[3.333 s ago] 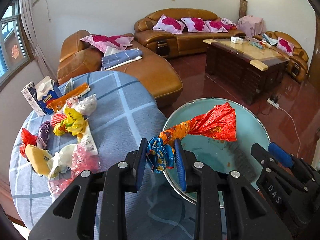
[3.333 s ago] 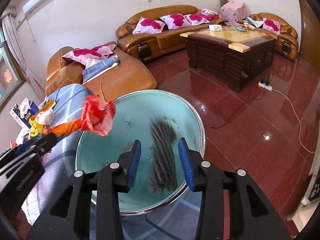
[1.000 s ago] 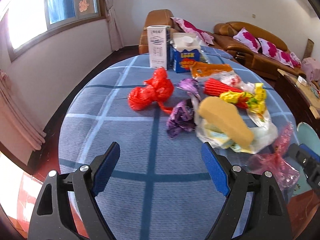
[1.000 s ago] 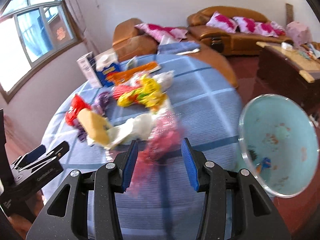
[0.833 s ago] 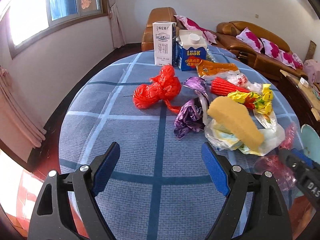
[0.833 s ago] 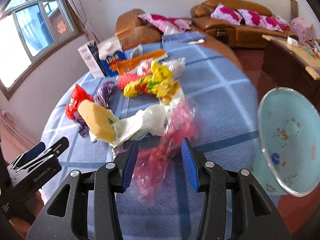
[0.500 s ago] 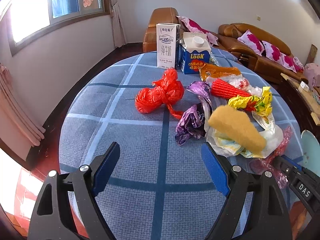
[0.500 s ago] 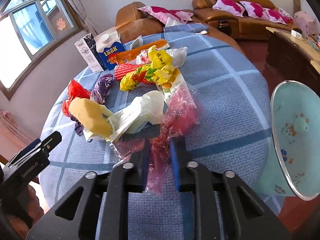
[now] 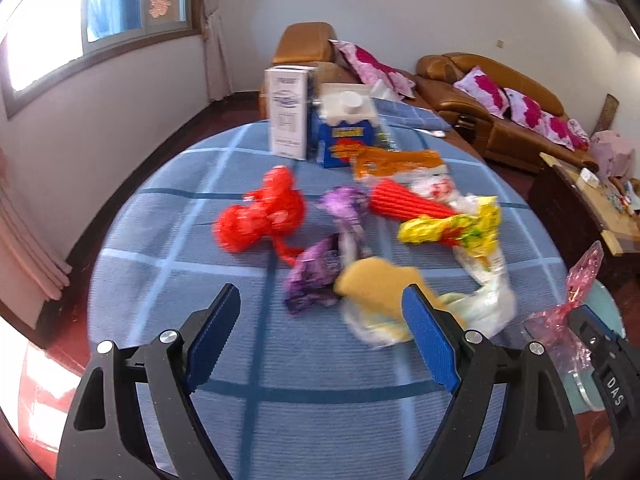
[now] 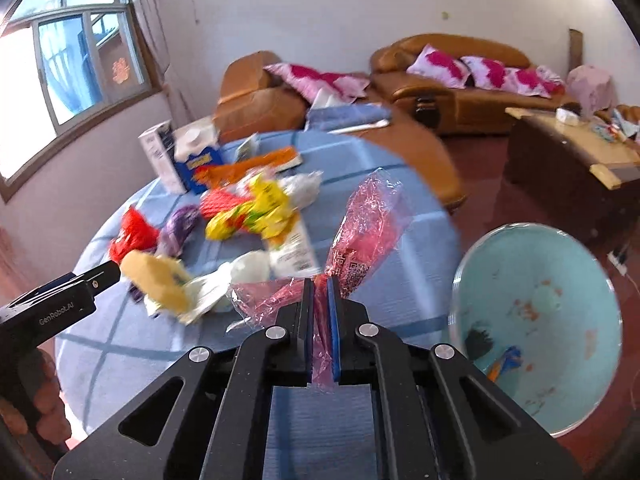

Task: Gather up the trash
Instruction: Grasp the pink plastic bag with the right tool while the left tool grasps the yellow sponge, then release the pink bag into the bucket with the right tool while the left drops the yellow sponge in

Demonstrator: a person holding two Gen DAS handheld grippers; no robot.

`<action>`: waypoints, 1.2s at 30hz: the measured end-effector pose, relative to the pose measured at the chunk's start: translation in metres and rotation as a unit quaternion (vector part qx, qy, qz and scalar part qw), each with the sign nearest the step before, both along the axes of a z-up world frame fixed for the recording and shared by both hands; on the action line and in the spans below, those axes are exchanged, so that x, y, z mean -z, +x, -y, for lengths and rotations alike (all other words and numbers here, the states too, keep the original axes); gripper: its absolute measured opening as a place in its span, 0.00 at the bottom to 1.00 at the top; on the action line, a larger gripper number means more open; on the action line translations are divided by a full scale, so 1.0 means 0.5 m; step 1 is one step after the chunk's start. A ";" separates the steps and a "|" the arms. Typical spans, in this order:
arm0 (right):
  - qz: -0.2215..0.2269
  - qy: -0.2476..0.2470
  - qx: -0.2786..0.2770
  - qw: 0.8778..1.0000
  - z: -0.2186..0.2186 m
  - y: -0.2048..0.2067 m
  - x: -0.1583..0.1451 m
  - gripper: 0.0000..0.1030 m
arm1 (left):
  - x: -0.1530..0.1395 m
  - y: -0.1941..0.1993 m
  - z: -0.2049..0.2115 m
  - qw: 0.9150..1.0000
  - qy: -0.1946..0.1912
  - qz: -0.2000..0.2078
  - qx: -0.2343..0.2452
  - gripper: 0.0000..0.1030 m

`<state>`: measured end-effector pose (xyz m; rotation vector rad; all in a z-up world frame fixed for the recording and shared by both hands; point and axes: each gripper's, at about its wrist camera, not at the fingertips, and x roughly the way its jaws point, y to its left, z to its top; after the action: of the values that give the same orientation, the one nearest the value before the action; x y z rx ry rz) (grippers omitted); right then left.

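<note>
The right gripper [image 10: 320,292] is pressed together on a pink wrapper [image 10: 360,232], held above the blue checked surface [image 10: 400,312]. The left gripper [image 9: 320,320] stands spread wide, nothing between its pads, over the surface near a yellow sponge [image 9: 376,284]. More trash lies beyond: a red bag [image 9: 260,216], purple wrappers [image 9: 320,268], two cartons [image 9: 320,128]. A teal basin [image 10: 536,320] sits beside the surface. Brown sofas [image 10: 460,80] line the wall.

Counted: 2 cartons [image 9: 289,111] | 1 red bag [image 9: 260,216] | 1 purple wrapper [image 9: 320,276] | 1 yellow wrapper [image 9: 452,228] | 1 pink wrapper [image 10: 360,236] | 1 sponge [image 9: 376,286] | 1 bowl [image 10: 560,280] | 2 grippers [image 9: 320,340]
</note>
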<state>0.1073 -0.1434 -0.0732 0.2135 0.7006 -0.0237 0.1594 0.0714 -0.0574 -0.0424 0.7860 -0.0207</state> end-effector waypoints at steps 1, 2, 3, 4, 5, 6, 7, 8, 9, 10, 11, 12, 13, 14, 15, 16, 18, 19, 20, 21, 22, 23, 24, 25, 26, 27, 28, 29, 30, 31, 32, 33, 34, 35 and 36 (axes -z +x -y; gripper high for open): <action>0.000 0.002 0.003 1.000 0.007 0.000 0.000 0.07 | 0.001 0.005 0.013 1.000 -0.002 -0.001 0.004 0.79; 0.000 0.007 0.008 1.000 0.017 -0.002 0.001 0.07 | 0.003 0.010 0.024 1.000 -0.004 -0.003 0.006 0.79; 0.000 0.008 0.011 1.000 0.019 -0.001 0.002 0.07 | 0.009 0.018 0.037 1.000 -0.006 -0.007 0.008 0.79; -0.001 0.010 0.012 1.000 0.025 -0.003 0.004 0.07 | 0.016 0.026 0.048 1.000 -0.007 -0.013 0.009 0.79; -0.003 0.011 0.012 1.000 0.027 -0.001 0.006 0.07 | 0.022 0.031 0.054 1.000 -0.009 -0.018 0.010 0.78; -0.004 0.012 0.012 1.000 0.030 -0.003 0.008 0.07 | 0.032 0.040 0.061 1.000 -0.014 -0.026 0.009 0.78; -0.005 0.012 0.012 1.000 0.030 -0.003 0.009 0.07 | 0.038 0.043 0.062 0.999 -0.015 -0.030 0.007 0.76; -0.006 0.012 0.012 1.000 0.034 -0.005 0.011 0.07 | 0.045 0.047 0.063 0.999 -0.016 -0.033 0.006 0.72; -0.006 0.013 0.013 1.000 0.035 -0.006 0.012 0.07 | 0.053 0.051 0.064 0.999 -0.019 -0.039 0.007 0.64; -0.006 0.013 0.013 1.000 0.037 -0.008 0.012 0.07 | 0.059 0.053 0.062 0.999 -0.021 -0.044 0.008 0.56; -0.005 0.013 0.015 1.000 0.041 -0.010 0.013 0.07 | 0.064 0.054 0.060 0.999 -0.023 -0.049 0.008 0.55; -0.005 0.013 0.016 1.000 0.042 -0.011 0.013 0.07 | 0.067 0.053 0.056 0.998 -0.028 -0.049 0.007 0.52; -0.005 0.015 0.018 1.000 0.046 -0.012 0.013 0.07 | 0.067 0.050 0.053 0.998 -0.031 -0.045 0.006 0.49; -0.005 0.016 0.019 1.000 0.042 -0.007 0.015 0.07 | 0.064 0.047 0.050 0.999 -0.029 -0.040 0.005 0.48; -0.003 0.018 0.019 1.000 0.043 -0.009 0.015 0.07 | 0.061 0.044 0.048 0.999 -0.027 -0.036 0.005 0.45; -0.001 0.019 0.019 1.000 0.044 -0.011 0.013 0.07 | 0.057 0.040 0.045 0.999 -0.027 -0.031 0.004 0.44; 0.005 0.018 0.020 1.000 0.042 -0.016 0.009 0.07 | 0.044 0.029 0.035 0.999 -0.033 -0.019 0.000 0.43; 0.010 0.016 0.021 1.000 0.041 -0.020 0.006 0.07 | 0.037 0.023 0.031 0.999 -0.033 -0.013 -0.001 0.43; 0.014 0.015 0.021 1.000 0.041 -0.024 0.003 0.07 | 0.030 0.017 0.029 0.999 -0.031 -0.006 -0.003 0.43; 0.018 0.015 0.020 1.000 0.042 -0.028 0.000 0.07 | 0.021 0.010 0.026 1.000 -0.028 0.002 -0.006 0.43; 0.022 0.015 0.020 0.999 0.042 -0.032 -0.004 0.07 | 0.015 0.005 0.025 1.000 -0.026 0.006 -0.008 0.43; 0.024 0.014 0.020 0.999 0.043 -0.035 -0.005 0.07 | 0.009 -0.001 0.025 1.000 -0.025 0.010 -0.009 0.43; 0.027 0.013 0.022 0.999 0.045 -0.038 -0.007 0.07 | 0.005 -0.004 0.023 1.000 -0.025 0.012 -0.009 0.43; 0.028 0.014 0.022 0.999 0.048 -0.042 -0.008 0.07 | 0.000 -0.009 0.025 1.000 -0.025 0.015 -0.009 0.43; 0.029 0.015 0.024 0.999 0.051 -0.046 -0.009 0.07 | -0.004 -0.014 0.027 1.000 -0.025 0.018 -0.008 0.43; 0.029 0.016 0.025 0.999 0.053 -0.049 -0.008 0.07 | -0.007 -0.019 0.029 0.999 -0.025 0.019 -0.006 0.43; 0.029 0.015 0.025 0.999 0.055 -0.050 -0.007 0.07 | -0.009 -0.023 0.032 0.999 -0.025 0.020 -0.004 0.43; 0.029 0.014 0.026 0.999 0.058 -0.054 -0.007 0.07 | -0.011 -0.027 0.038 0.999 -0.024 0.021 -0.001 0.43; 0.030 0.015 0.027 0.999 0.060 -0.058 -0.006 0.07 | -0.012 -0.031 0.047 1.000 -0.022 0.022 0.003 0.43; 0.030 0.015 0.029 0.999 0.063 -0.062 -0.006 0.07 | -0.012 -0.035 0.055 1.000 -0.020 0.022 0.007 0.43; 0.030 0.015 0.030 0.999 0.067 -0.066 -0.006 0.07 | -0.013 -0.038 0.062 1.000 -0.019 0.022 0.011 0.43; 0.030 0.016 0.032 0.999 0.072 -0.070 -0.006 0.07 | -0.014 -0.043 0.074 0.999 -0.018 0.021 0.017 0.43; 0.031 0.016 0.034 0.999 0.076 -0.073 -0.006 0.07 | -0.015 -0.046 0.083 0.999 -0.015 0.022 0.022 0.43; 0.032 0.016 0.037 0.999 0.081 -0.079 -0.007 0.07 | -0.017 -0.049 0.095 0.999 -0.012 0.023 0.028 0.43; 0.033 0.016 0.040 0.999 0.087 -0.084 -0.007 0.07 | -0.018 -0.053 0.106 0.999 -0.009 0.024 0.034 0.43</action>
<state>0.0655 -0.1867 -0.0697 0.2714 0.6259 -0.0822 0.1328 0.0184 -0.0482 -0.0324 0.7386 -0.0920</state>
